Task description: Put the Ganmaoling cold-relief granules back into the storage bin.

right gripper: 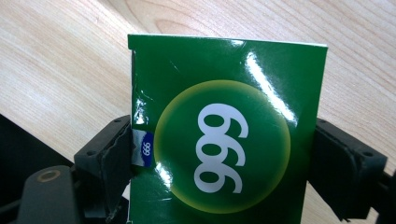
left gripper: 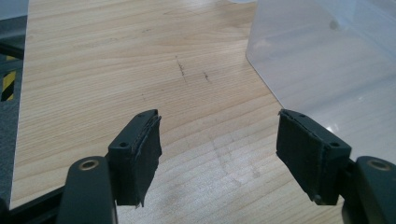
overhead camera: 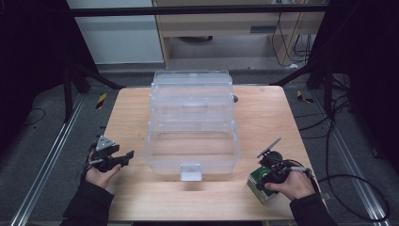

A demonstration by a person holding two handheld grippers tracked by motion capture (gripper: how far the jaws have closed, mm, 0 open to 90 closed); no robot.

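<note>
The green box (right gripper: 224,126) sits between the jaws of the right hand-held gripper (right gripper: 219,163), whose pads meet its two side faces, so it reads as gripped across its narrow width. Seen from above, box (overhead camera: 261,184) and gripper (overhead camera: 269,178) are near the desk's (overhead camera: 263,113) front edge, just right of the clear storage case (overhead camera: 192,146), which lies up and to the left. The left hand-held gripper (overhead camera: 123,158) rests left of the case, jaws wide and empty.
</note>
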